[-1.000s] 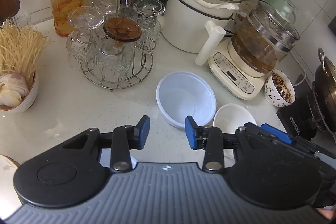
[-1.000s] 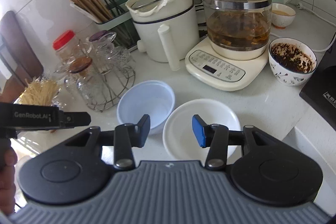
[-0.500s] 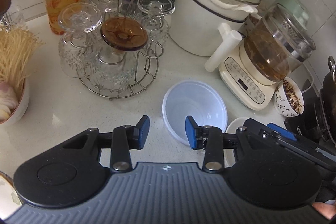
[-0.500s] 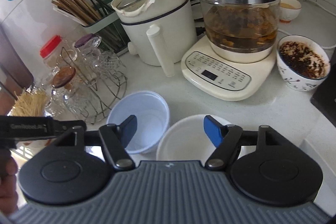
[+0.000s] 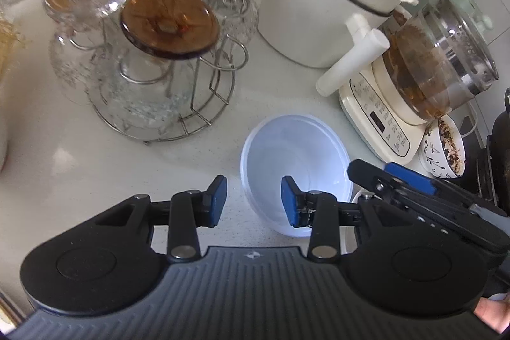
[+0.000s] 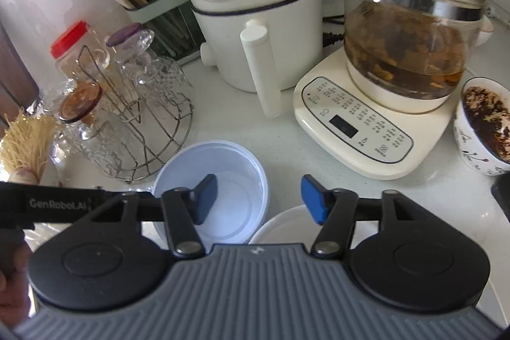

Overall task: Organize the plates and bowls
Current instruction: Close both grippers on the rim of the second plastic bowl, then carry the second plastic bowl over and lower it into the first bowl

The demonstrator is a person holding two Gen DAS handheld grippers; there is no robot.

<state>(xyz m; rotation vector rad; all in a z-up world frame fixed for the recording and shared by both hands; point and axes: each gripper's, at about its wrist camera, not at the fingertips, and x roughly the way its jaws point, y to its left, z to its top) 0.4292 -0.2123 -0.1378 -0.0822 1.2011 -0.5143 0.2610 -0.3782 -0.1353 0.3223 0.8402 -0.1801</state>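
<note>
White counter (image 5: 79, 168) carries a pale, translucent empty bowl (image 5: 296, 155); both jaws gape, holding nothing.

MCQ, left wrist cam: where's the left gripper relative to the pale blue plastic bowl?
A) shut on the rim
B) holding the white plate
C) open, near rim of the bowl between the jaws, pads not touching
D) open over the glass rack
C: the left gripper is open, the near rim of the pale blue bowl showing in the gap between its jaws, with neither pad pressing on it.
</note>
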